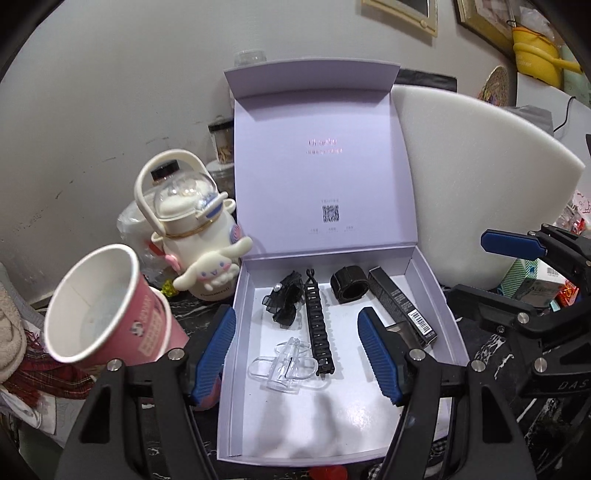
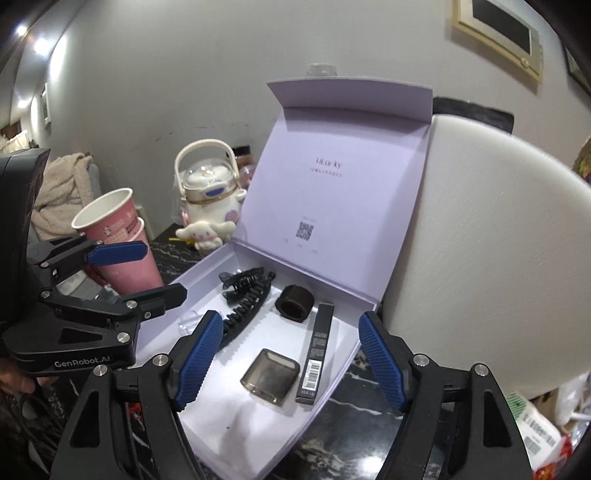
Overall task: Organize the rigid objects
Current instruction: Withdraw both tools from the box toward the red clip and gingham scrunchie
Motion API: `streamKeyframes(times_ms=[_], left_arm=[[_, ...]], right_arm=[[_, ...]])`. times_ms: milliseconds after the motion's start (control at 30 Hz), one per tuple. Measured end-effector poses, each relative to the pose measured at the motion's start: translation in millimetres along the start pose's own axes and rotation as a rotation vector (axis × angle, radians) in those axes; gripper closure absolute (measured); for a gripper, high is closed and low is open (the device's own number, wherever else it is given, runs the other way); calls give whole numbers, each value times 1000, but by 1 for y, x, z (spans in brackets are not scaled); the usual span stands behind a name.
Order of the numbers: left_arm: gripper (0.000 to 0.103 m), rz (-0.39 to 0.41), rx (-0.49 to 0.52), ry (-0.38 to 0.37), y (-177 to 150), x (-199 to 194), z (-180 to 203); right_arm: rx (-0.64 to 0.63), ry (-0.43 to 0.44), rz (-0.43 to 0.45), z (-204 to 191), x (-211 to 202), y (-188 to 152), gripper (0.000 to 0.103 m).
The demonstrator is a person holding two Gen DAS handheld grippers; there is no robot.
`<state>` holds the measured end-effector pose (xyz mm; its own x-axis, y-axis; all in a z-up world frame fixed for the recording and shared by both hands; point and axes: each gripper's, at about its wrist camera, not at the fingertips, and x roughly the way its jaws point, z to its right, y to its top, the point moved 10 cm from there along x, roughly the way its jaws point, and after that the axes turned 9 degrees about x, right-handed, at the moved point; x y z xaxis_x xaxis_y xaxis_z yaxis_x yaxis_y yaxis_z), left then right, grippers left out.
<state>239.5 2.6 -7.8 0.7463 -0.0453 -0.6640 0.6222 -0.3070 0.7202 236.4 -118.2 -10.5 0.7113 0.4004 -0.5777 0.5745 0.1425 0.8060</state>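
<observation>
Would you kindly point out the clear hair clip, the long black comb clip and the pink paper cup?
clear hair clip (image 1: 284, 365), left wrist view, its middle hinge.
long black comb clip (image 1: 318, 325), left wrist view, mid-spine.
pink paper cup (image 2: 127, 254), right wrist view, its side wall.

Lived-in home, cluttered corner. Dark marbled worktop (image 2: 354, 410) against scuffed white wall (image 1: 110, 92). Framed pics (image 2: 498, 33) on wall at 1 o'clock. Yellow pot (image 1: 535, 55) on shelf at 2. Cartoon-dog bottle (image 1: 192, 236) and stacked pink paper cups (image 1: 110, 306) at 9. Beige blanket (image 2: 62, 184) at 10 w/ plaid cloth (image 1: 33, 376). Snack packets (image 1: 546, 288) at 3.
</observation>
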Motion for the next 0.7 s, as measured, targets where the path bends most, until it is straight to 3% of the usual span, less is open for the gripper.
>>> streamKeyframes(times_ms=[367,700], left_arm=[[35,110,9,21,10,-53,2],[31,156,1,3,7,-90,11]], right_arm=[[-52,-33,118,-21,-63,11,20],[-102,-56,175,-42,-104,4,16]])
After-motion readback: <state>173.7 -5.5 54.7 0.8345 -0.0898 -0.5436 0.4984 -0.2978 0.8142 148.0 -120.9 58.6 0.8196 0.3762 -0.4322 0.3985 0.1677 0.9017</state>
